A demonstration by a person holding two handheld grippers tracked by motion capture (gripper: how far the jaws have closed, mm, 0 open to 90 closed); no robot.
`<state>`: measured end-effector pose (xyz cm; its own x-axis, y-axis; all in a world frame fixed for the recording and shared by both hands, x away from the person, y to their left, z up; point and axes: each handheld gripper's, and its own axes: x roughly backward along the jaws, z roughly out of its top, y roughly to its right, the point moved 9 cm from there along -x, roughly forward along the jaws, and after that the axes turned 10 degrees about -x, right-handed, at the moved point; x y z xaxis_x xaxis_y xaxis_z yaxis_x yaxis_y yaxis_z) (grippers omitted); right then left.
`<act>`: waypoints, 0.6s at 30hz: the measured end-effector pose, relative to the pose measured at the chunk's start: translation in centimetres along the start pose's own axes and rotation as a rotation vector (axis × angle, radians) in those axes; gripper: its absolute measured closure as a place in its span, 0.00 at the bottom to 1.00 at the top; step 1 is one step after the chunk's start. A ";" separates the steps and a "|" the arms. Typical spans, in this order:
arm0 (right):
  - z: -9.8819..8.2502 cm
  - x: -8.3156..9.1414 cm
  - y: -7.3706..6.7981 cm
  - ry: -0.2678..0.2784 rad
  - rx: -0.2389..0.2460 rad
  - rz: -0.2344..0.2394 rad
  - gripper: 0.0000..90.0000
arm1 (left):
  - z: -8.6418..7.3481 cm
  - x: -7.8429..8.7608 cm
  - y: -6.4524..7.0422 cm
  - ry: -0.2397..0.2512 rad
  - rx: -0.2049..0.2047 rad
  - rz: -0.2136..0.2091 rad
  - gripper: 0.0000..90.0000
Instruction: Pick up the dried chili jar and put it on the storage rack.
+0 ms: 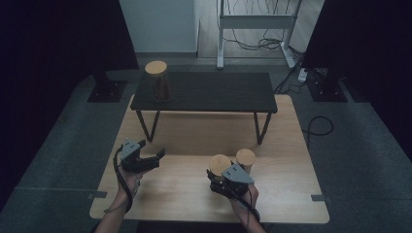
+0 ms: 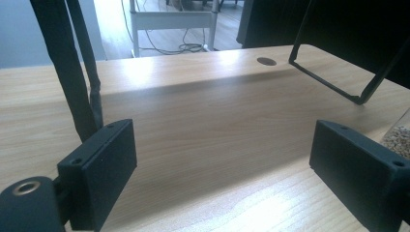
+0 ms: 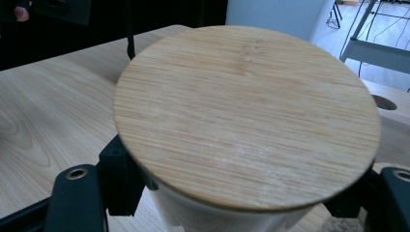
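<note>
Right gripper (image 1: 219,180): clamped around the jar (image 3: 246,116) below its bamboo lid.
Jar: upright between the jaws, long axis vertical; probably resting on the bench (image 1: 184,184).
Left gripper (image 1: 156,156): spread wide, holding nothing, well apart from the jar.

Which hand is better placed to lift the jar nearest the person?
Right. The right gripper is already clamped on the near jar, jaws on either side just under its bamboo lid. The left gripper stands open over bare wooden table, well off to the side of both jars.
</note>
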<state>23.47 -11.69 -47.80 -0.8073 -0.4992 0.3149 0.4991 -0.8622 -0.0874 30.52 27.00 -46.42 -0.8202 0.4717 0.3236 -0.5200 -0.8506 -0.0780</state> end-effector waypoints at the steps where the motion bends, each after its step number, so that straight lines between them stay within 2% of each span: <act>1: 0.1 0.0 0.0 0.001 -0.001 0.000 0.28 | 0.0 0.0 0.0 0.000 0.000 0.000 0.10; 18: 1.6 0.5 -0.1 0.015 0.002 -0.009 0.28 | 0.0 0.2 -0.2 0.005 0.009 0.002 0.10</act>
<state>23.55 -11.73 -46.16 -0.8165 -0.4926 0.3011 0.4923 -0.8665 -0.0824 30.48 27.26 -46.34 -0.8227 0.4711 0.3183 -0.5161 -0.8536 -0.0706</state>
